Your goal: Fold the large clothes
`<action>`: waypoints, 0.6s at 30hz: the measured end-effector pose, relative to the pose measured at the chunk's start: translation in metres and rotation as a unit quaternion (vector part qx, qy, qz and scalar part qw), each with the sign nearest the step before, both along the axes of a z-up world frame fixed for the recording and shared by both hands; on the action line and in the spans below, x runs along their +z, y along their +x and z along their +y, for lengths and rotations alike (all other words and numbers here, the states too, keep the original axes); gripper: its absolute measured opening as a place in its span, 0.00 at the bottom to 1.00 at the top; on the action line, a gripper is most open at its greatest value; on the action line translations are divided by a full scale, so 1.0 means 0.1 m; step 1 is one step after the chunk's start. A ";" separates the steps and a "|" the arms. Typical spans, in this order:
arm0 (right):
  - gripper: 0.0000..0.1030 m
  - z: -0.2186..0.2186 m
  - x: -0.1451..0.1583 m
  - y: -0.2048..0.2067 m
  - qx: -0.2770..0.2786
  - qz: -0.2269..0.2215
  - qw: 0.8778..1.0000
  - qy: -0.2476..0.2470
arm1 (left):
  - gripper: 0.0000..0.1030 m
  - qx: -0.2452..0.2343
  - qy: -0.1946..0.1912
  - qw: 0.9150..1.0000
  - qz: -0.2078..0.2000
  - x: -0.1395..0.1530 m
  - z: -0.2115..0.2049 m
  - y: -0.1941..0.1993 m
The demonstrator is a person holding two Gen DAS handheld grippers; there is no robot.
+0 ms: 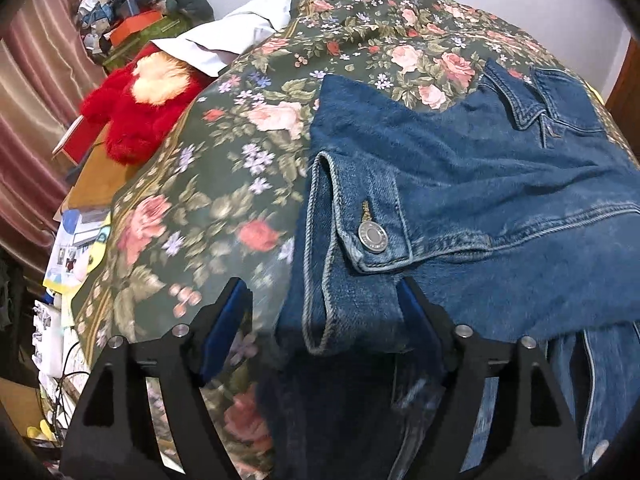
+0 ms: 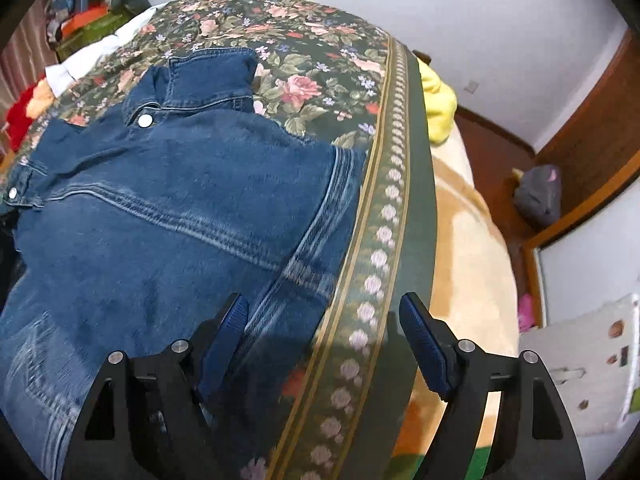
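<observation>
Underneath everything, a dark green floral bedspread [image 1: 208,208] spreads far beyond both pairs of fingers, its banded border [image 2: 384,240] running up between the right gripper's fingers and away from them. Beyond that border, past the right-hand finger, lies a cream blanket [image 2: 472,264] with a yellow cloth [image 2: 438,104] at its far end. Well ahead and to the left of the left gripper's fingers sit a white pillow [image 1: 240,36], a red plush toy [image 1: 140,108] and a cluttered pile of boxes [image 1: 136,28]; none of it lies on the garment.

Spread flat on the bedspread, the denim jacket [image 2: 168,208] has its collar [image 2: 208,76] at the far side from both grippers. Its one sleeve is folded across the body, and the cuff [image 1: 360,216], with a metal button [image 1: 373,236], lies just ahead of the left gripper [image 1: 324,296], between its fingers and nearer the right-hand one. That gripper's jaws stand wide apart, and no pad is seen pressing on the cloth.

At the jacket's other side, the right gripper [image 2: 324,312] is likewise spread wide; the jacket's side seam [image 2: 296,272] passes just beside its left-hand finger [image 2: 224,336], nothing clamped.
</observation>
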State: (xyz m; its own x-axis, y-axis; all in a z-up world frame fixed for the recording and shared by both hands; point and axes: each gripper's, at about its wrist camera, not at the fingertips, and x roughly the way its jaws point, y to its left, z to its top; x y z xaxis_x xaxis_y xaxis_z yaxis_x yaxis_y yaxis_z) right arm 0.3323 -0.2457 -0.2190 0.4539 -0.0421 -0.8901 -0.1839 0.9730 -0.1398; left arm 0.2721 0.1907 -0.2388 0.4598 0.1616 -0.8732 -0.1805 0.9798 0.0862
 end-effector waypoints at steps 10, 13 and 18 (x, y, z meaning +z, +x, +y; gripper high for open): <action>0.74 -0.26 0.20 0.09 -0.039 0.012 0.989 0.143 | 0.77 -0.004 -0.042 0.998 -0.040 0.55 0.16 -0.02; 0.74 -0.33 0.23 0.23 -0.057 0.012 0.984 0.169 | 0.78 0.005 -0.033 0.999 -0.036 0.58 0.23 0.20; 0.74 -0.42 0.20 0.49 -0.075 0.017 0.974 0.215 | 0.78 0.017 -0.091 0.996 0.000 0.38 0.40 0.68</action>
State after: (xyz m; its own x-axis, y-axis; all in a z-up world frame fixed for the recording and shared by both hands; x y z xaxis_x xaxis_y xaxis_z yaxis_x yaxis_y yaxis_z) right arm 0.3810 -0.2874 -0.1993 0.4408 0.2742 -0.8547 -0.0332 0.9565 0.2898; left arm 0.3401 0.2303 -0.2009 0.4569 0.0158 -0.8894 -0.2144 0.9723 -0.0929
